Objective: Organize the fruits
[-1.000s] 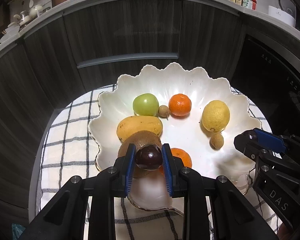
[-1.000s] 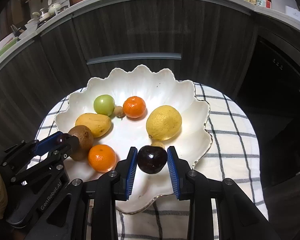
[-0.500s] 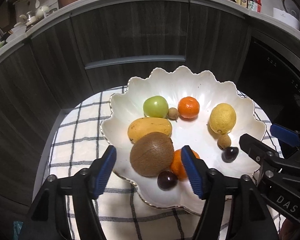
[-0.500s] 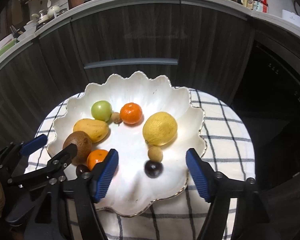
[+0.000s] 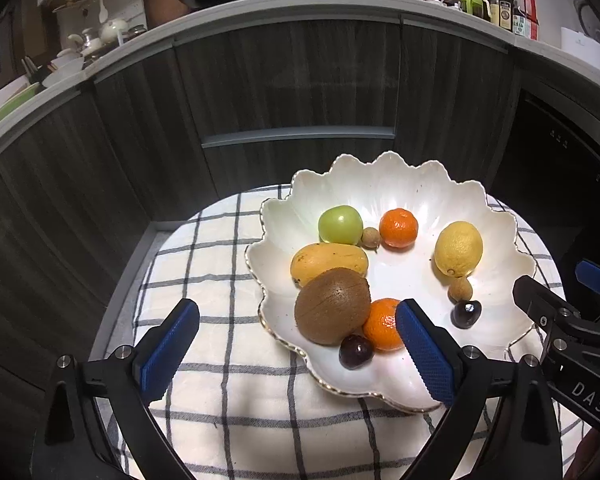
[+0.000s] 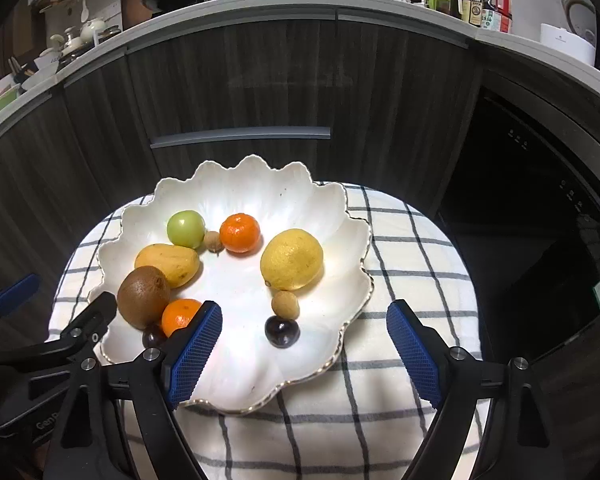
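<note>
White scalloped plate [image 5: 384, 184] — gold-edged — on a white, black-checked cloth [image 5: 220, 320].

White scalloped plate [image 6: 352, 216] with gilt rim is set on a checked cloth, all fruit lying loose in it. Green apple [image 6: 186, 229], small longan [image 6: 213, 241] and mandarin [image 6: 240, 233] are lined up at the far side, longan touching both neighbours. Lemon [image 6: 292, 259] is placed right of centre; a second longan [image 6: 285, 305] and dark plum [image 6: 282, 331] lie just below it. Mango [image 6: 168, 264], kiwi [image 6: 143, 296], second mandarin [image 6: 179, 315] and second dark plum [image 5: 356, 351] are clustered at the near left, touching.
</note>
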Available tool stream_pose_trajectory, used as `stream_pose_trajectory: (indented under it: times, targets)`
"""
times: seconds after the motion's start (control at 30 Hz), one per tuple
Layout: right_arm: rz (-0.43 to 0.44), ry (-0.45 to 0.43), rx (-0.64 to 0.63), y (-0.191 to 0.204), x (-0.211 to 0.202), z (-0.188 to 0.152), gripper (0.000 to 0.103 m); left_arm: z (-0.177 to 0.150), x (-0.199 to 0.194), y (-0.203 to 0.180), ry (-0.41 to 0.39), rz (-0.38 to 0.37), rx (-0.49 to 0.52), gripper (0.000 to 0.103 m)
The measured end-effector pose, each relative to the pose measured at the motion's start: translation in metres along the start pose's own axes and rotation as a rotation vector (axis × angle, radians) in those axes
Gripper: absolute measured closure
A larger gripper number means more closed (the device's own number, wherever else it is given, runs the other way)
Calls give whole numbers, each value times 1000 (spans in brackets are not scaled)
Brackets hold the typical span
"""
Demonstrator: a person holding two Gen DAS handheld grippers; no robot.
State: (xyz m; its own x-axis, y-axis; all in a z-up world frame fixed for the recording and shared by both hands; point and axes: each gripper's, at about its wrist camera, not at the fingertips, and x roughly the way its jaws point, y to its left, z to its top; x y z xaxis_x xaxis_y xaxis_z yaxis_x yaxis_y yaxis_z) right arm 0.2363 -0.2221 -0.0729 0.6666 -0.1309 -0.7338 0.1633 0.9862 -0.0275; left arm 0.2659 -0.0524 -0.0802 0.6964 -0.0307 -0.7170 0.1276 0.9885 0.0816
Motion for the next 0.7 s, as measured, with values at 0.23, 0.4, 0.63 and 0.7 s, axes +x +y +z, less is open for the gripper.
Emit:
stream_pose_trajectory:
  times: [0.23,0.4,0.63,0.7]
  targets:
    - [-8,-24,9,-1,-22,-1,17,1,-24,4,-34,18,-21,0]
    - [-12,-47,13,-1,-40,-2,13,-2,-43,6,-52,23,-31,0]
    - [-10,-68,13,1,-66,-4,13,-5,-67,11,-64,29,-48,0]
    - [-10,-73,16,0,-73,-5,13,-6,-74,12,-66,30,-53,0]
